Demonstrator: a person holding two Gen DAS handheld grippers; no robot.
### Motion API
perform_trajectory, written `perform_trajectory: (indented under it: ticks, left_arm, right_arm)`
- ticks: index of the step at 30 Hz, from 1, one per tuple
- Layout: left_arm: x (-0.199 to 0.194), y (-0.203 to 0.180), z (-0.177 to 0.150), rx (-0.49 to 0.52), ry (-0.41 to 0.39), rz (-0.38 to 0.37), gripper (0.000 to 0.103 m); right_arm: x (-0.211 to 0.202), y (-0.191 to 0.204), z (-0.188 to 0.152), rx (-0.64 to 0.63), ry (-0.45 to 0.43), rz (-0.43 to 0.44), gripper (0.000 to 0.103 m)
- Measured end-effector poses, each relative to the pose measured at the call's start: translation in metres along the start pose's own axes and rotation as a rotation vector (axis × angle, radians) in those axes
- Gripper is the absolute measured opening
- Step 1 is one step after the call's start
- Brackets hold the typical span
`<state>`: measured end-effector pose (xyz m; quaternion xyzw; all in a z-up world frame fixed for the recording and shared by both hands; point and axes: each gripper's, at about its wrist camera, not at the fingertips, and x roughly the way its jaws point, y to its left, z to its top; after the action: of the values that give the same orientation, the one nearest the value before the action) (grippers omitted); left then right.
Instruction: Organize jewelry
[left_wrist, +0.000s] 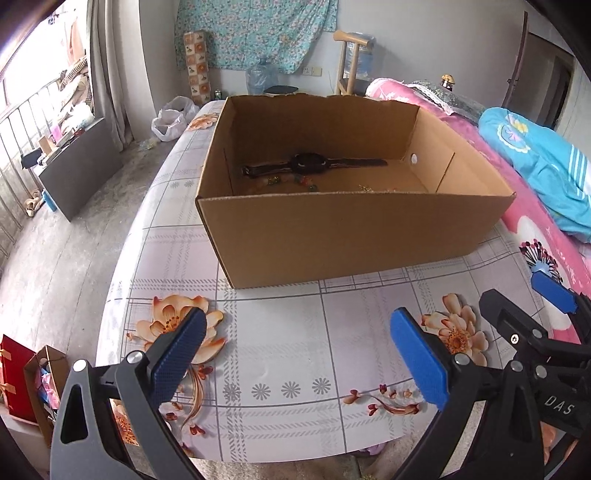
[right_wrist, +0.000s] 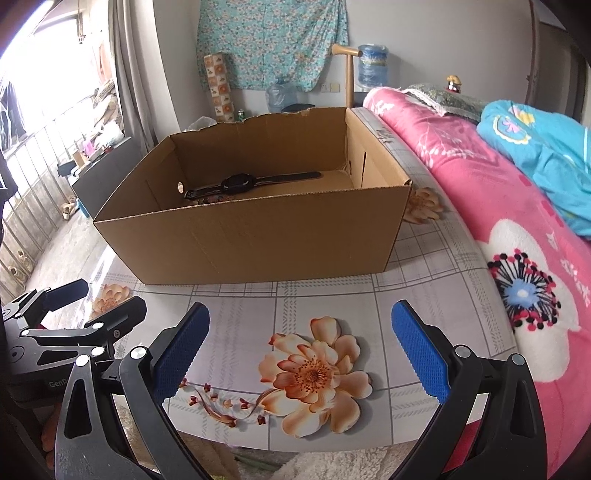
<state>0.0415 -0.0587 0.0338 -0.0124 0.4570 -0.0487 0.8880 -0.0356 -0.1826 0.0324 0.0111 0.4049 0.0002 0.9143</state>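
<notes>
- The left gripper (left_wrist: 297, 354) is hovering low over the flowered tabletop (left_wrist: 280, 332), on the near side of the cardboard box (left_wrist: 347, 236); its jaws are standing wide apart and holding nothing, which is leaving them free for whatever pick comes up.
- The cardboard box is sitting open-topped in the middle of the tabletop, seemingly serving as the bin that is gathering the jewelry in one place.
- Inside the box, a dark wristwatch (left_wrist: 308, 163) is lying flat with its strap stretched along the floor toward the far wall, so it is resting stable and unfolded.
- Just nearer than the watch, small coloured beads (left_wrist: 295, 181) and what looks like a fine chain (left_wrist: 365, 188) are lying loose on the box floor; their exact make is too small to tell.
- No jewelry is showing on the tabletop outside the box, so the pieces in view are already lying in the box.
- The right gripper (right_wrist: 301, 339) is hovering before the box's near wall, beside the left one, its jaws likewise spread wide and empty.
- The pink bed (right_wrist: 517, 206) is running along the box's right side.
</notes>
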Motion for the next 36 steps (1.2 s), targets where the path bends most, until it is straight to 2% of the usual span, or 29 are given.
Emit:
perform_trajectory:
  ticks: [36]
  left_arm:
    - [0.0028,-0.0021,-0.0014,0.013,0.019,0.007,0.097]
  right_arm:
    - [-0.0008,-0.0024,-0.0064,0.026,0.011,0.001,0.095]
